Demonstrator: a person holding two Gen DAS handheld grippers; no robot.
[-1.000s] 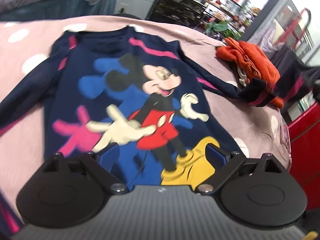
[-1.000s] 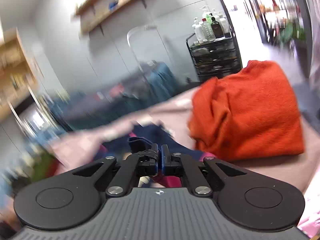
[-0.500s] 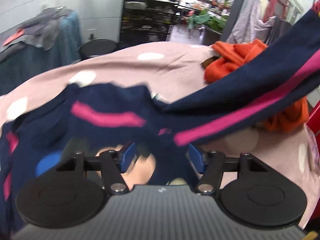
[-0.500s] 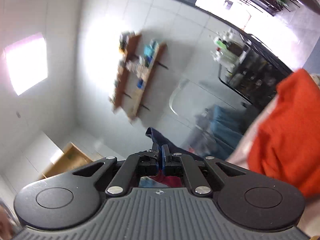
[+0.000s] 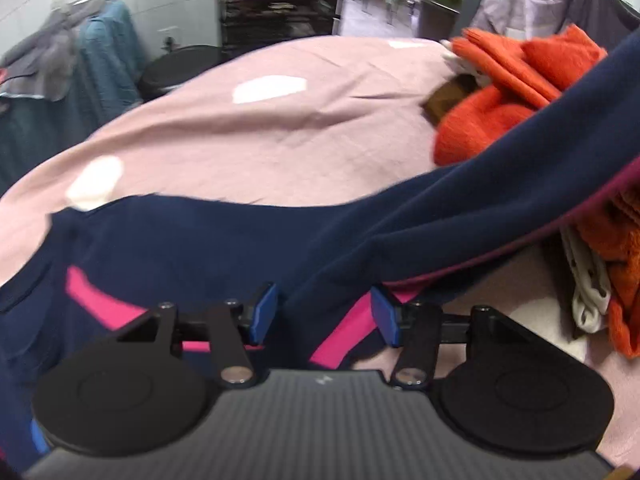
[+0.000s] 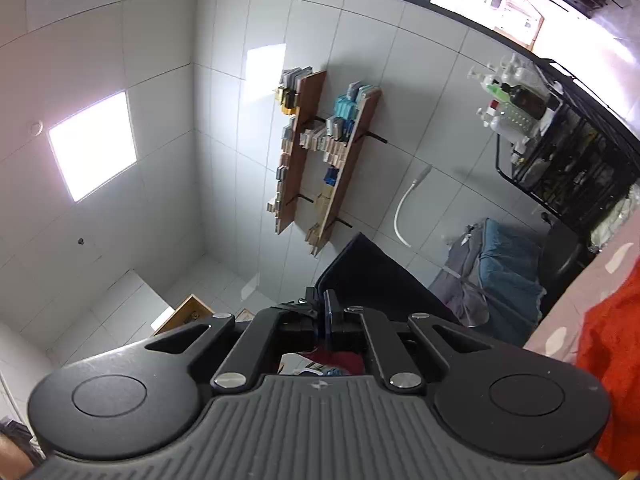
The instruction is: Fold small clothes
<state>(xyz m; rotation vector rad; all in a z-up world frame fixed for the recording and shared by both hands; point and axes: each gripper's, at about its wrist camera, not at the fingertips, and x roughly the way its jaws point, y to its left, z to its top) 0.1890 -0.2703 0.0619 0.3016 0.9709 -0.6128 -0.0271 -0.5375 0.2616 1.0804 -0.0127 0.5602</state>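
A navy sweater with pink stripes lies flat on the pink spotted cover. Its right sleeve is lifted and stretches up towards the right edge of the left wrist view. My left gripper hovers over the shoulder where that sleeve begins. Its blue pads stand apart, with cloth lying between them but not pinched. My right gripper points up at the wall and ceiling. It is shut on the navy sleeve end, which sticks up beyond its fingertips.
An orange garment pile and a white patterned cloth lie on the cover's right side. The orange pile also shows in the right wrist view. Draped clothes and a black rack stand beyond the far edge.
My left gripper has travelled from the sweater's hem up to its shoulder, and its jaws have narrowed. My right gripper has risen and tipped upward, lifting the sleeve off the cover.
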